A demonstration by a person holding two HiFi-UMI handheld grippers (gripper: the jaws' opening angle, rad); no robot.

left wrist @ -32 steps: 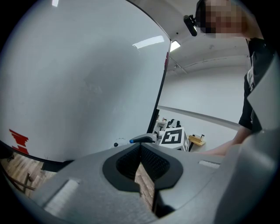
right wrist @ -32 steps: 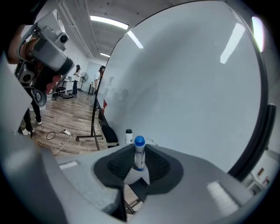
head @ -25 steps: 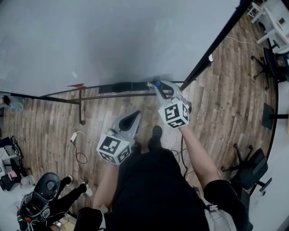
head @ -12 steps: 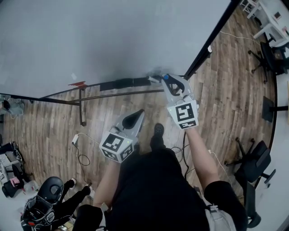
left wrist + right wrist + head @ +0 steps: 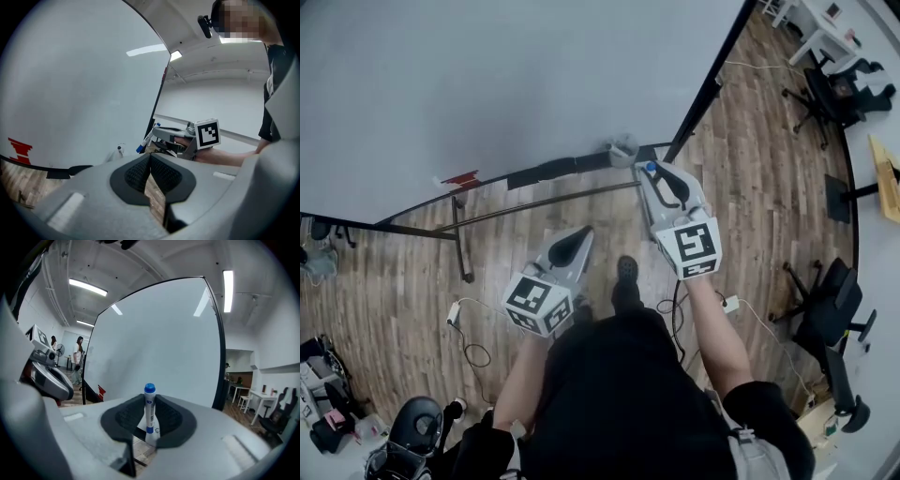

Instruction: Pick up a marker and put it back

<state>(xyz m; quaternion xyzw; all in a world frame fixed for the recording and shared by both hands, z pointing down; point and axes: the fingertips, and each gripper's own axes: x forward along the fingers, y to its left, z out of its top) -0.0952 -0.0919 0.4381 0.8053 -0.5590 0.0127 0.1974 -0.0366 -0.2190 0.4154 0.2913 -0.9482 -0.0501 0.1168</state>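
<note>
pick-up done: right gripper [image 5: 148, 423] clamps blue-capped marker [image 5: 149, 401] upright; left gripper [image 5: 150, 174] closed, empty. next: return it to whiteboard ledge [image 5: 546, 172], release.

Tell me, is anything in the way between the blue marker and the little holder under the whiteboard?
Nothing visible is. The marker, clamped in the right gripper, is just beside the small holder at the bottom edge of the whiteboard, with a clear gap between them.

The grey right gripper [image 5: 150, 420] is pinching a slim white marker with a blue cap [image 5: 149, 401] upright between its dark ribbed pads [image 5: 127, 417], and a big white board in a black frame [image 5: 154, 333] is standing behind it.
</note>
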